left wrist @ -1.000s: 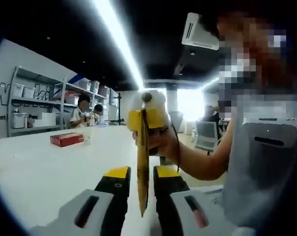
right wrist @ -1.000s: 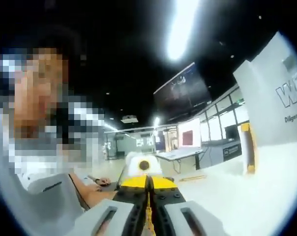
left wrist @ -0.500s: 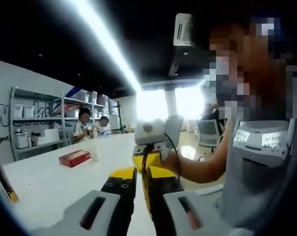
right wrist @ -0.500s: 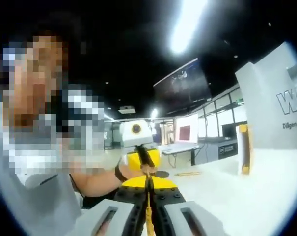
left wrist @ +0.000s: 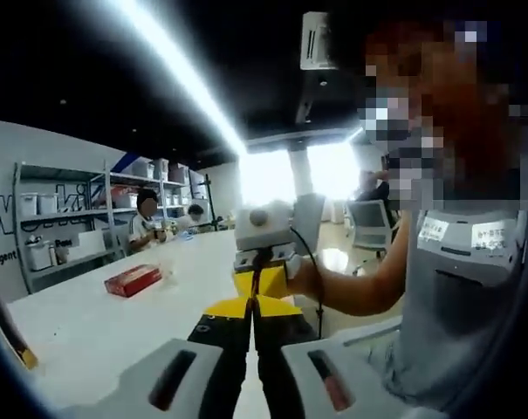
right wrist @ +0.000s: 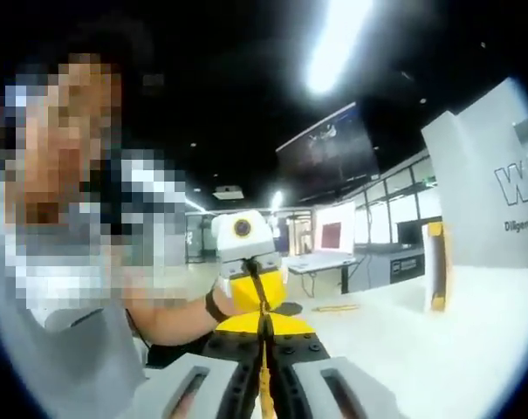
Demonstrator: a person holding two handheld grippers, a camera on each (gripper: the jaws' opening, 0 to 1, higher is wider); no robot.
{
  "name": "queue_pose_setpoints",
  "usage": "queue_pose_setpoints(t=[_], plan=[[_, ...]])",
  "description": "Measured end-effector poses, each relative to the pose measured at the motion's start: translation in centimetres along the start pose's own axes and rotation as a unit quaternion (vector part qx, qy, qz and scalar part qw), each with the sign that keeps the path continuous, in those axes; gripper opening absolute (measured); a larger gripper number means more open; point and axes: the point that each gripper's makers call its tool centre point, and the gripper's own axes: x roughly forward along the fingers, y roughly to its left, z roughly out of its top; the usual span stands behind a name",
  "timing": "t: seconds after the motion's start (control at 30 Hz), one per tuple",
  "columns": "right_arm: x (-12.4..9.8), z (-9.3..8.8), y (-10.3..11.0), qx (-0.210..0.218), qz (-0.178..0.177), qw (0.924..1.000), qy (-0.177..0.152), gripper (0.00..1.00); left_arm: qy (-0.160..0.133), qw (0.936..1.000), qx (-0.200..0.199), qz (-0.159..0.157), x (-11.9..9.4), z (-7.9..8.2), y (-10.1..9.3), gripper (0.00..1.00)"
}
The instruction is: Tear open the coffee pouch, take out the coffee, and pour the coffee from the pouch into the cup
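The coffee pouch (left wrist: 256, 285) is a thin yellow-brown strip seen edge-on, held in the air between both grippers. My left gripper (left wrist: 250, 307) is shut on its near edge, the yellow jaw tips pressed together. Facing it, my right gripper (left wrist: 263, 276) pinches the far edge, with a person's hand behind it. In the right gripper view the pouch (right wrist: 261, 302) runs from my shut right gripper (right wrist: 264, 325) up to the left gripper (right wrist: 253, 281) opposite. Most of the pouch's faces are hidden.
A white table (left wrist: 89, 332) lies below with a red box (left wrist: 133, 279) on it. Shelves with white bins (left wrist: 63, 236) and seated people (left wrist: 146, 220) stand beyond. A yellow upright object (right wrist: 435, 266) stands on the table (right wrist: 438, 349).
The left jaws, apart around the hanging pouch a second ago, have closed onto it. The two grippers now face each other closely, and both views have shifted a little.
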Motion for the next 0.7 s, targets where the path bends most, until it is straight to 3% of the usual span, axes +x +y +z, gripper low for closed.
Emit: queue_pose_setpoints(t=[0.27, 0.37, 0.53, 0.7], plan=[[0.3, 0.0, -0.1, 0.001, 0.003, 1.0, 0.001, 0.02, -0.001, 1.0, 0.004, 0.001, -0.1, 0.1, 0.0, 0.04], [0.4, -0.3, -0.2, -0.024, 0.005, 0.9997, 0.01, 0.03, 0.015, 0.9999, -0.006, -0.002, -0.2, -0.2, 0.2, 0.03], [0.5, -1.0, -0.3, -0.035, 0.021, 0.997, 0.066, 0.04, 0.068, 0.9974, -0.003, -0.022, 0.2, -0.8, 0.1, 0.02], [0.4, -0.4, -0.4, -0.055, 0.02, 0.9925, 0.107, 0.04, 0.102, 0.9942, 0.015, -0.03, 0.5, -0.3, 0.3, 0.02]])
